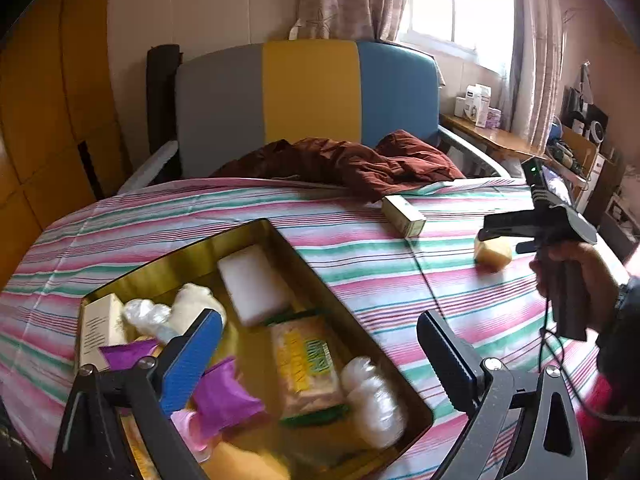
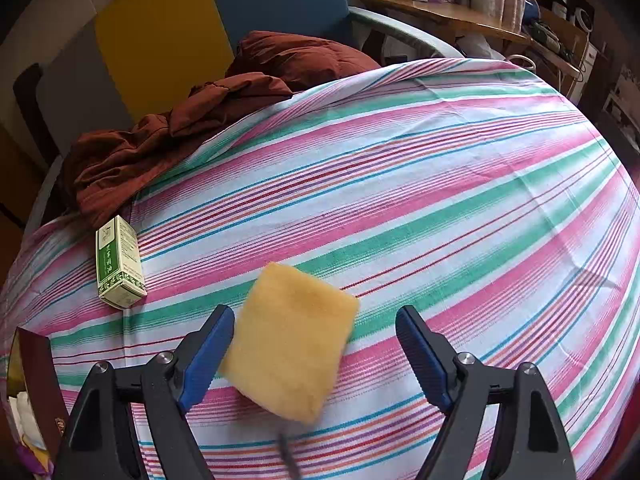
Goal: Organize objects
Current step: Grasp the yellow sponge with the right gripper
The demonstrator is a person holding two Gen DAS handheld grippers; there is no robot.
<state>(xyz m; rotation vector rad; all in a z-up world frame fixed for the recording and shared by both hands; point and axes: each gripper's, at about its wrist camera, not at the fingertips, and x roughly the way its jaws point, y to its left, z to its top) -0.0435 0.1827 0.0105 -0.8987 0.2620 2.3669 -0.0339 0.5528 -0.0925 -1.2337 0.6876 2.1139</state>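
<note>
A yellow sponge (image 2: 292,344) lies on the striped bedsheet (image 2: 440,200) between the wide-apart fingers of my right gripper (image 2: 316,352), which is open; the left blue pad is close beside it, the right pad well clear. In the left wrist view a hand holds that gripper (image 1: 500,240) just over the sponge (image 1: 494,256). My left gripper (image 1: 324,360) hangs open over a gold tin (image 1: 176,258) holding several items: a white block (image 1: 252,284), a yellow-green packet (image 1: 308,364), purple packets (image 1: 224,396), clear wrapped bundles. A green-and-white carton (image 2: 120,264) lies on the sheet to the left.
A crumpled rust-brown cloth (image 2: 180,132) lies at the head of the bed, by the grey, yellow and blue headboard (image 1: 308,88). The tin's edge (image 2: 36,360) shows at the far left. A wooden shelf (image 1: 492,136) with boxes runs beside the bed on the right.
</note>
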